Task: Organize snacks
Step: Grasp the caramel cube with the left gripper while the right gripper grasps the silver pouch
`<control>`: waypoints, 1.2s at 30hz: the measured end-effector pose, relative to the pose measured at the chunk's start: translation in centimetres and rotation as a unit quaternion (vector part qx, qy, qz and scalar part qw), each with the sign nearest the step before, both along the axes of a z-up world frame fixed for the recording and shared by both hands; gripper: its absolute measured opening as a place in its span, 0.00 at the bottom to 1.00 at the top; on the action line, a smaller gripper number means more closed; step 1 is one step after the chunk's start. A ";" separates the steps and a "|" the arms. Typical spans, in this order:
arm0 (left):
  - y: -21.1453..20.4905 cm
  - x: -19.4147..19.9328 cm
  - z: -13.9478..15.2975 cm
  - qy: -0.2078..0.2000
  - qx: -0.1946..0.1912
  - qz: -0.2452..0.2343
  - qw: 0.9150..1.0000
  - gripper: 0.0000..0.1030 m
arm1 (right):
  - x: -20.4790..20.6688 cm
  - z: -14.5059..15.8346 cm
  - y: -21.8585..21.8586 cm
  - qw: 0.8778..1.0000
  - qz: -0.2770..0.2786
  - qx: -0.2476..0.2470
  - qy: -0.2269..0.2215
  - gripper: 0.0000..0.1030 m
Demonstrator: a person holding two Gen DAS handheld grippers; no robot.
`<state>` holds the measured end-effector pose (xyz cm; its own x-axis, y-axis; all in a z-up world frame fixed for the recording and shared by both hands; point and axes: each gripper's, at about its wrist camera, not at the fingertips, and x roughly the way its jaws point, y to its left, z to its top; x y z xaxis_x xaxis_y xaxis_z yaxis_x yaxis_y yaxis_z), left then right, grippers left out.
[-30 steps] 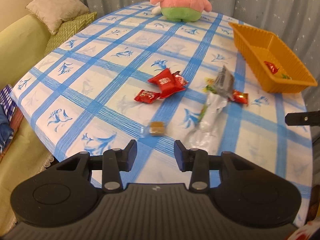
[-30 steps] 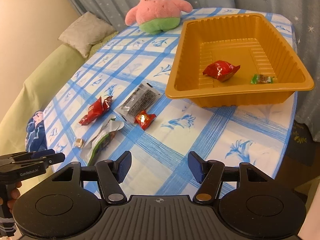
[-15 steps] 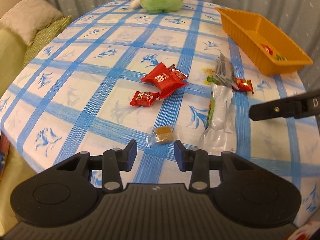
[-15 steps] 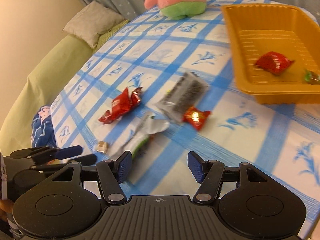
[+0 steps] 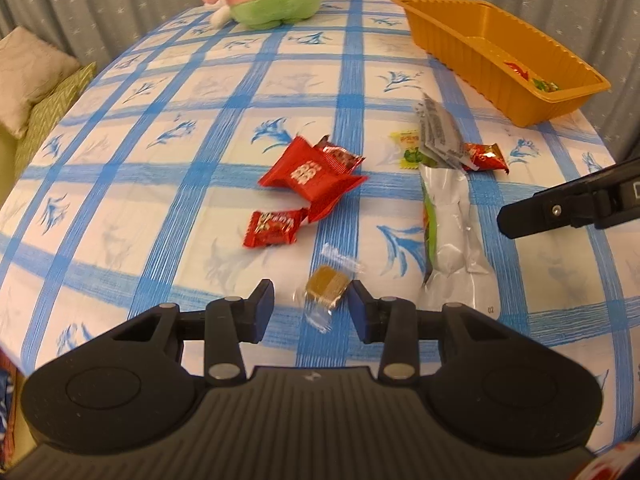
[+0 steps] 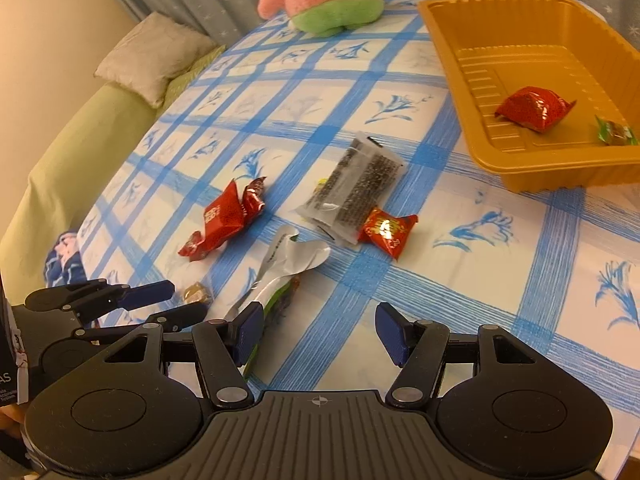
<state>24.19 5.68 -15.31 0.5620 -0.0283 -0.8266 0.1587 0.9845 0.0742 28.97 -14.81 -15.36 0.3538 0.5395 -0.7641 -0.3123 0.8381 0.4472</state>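
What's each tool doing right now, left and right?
Left tool: open, straddling the small brown candy, not gripping.
Right tool: open, holding nothing.

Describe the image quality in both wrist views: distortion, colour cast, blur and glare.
Left wrist view: strong fisheye bend curves the checked tablecloth, warm yellowish light, dark corners; the clear-wrapped caramel candy between the left claw tips looks slightly soft. Right wrist view: same bend and warm cast, small glare spots on the red wrapper in the orange tray, silver packet shiny.
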 end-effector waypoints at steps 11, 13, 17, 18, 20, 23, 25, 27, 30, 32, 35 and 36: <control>-0.2 0.7 -0.2 0.003 -0.018 -0.028 0.999 0.18 | -0.1 0.1 0.2 1.000 -0.018 -0.007 0.001 0.60; 0.0 0.4 -0.1 0.004 -0.021 -0.023 0.999 0.18 | -0.1 0.2 0.6 1.000 -0.012 -0.005 0.000 0.60; 1.1 -0.2 0.2 0.006 -0.032 0.002 0.999 0.18 | -0.1 0.2 2.0 1.000 0.007 0.001 0.001 0.60; 1.5 -0.4 0.4 0.005 -0.036 0.008 0.999 0.18 | -0.1 0.2 2.5 1.000 0.012 0.001 0.000 0.60; 2.2 -0.8 0.7 0.002 -0.040 0.020 0.999 0.18 | 0.0 0.1 3.4 1.000 0.023 -0.001 -0.002 0.60; 3.2 -1.3 1.2 -0.003 -0.044 0.036 0.998 0.18 | 0.1 -0.2 4.8 1.000 0.028 -0.008 0.001 0.57; 3.8 -1.6 1.5 -0.007 -0.047 0.046 0.998 0.18 | 0.3 -0.3 5.4 1.000 0.025 -0.010 0.004 0.49; 4.3 -1.9 1.7 -0.009 -0.050 0.054 0.997 0.18 | 0.5 -0.6 5.9 1.000 0.018 -0.016 0.013 0.45; 4.6 -2.3 1.8 -0.011 -0.052 0.062 0.997 0.18 | 0.8 -0.8 6.5 0.999 0.005 -0.026 0.020 0.42; 4.8 -2.4 1.9 -0.013 -0.056 0.064 0.996 0.18 | 0.9 -0.8 6.8 0.999 0.001 -0.036 0.016 0.38; 4.9 -2.6 2.1 -0.015 -0.059 0.065 0.996 0.18 | 1.0 -0.8 7.1 0.999 -0.004 -0.053 0.013 0.25; 4.9 -2.6 2.1 -0.016 -0.060 0.065 0.996 0.18 | 1.0 -0.8 7.2 0.998 -0.003 -0.058 0.012 0.25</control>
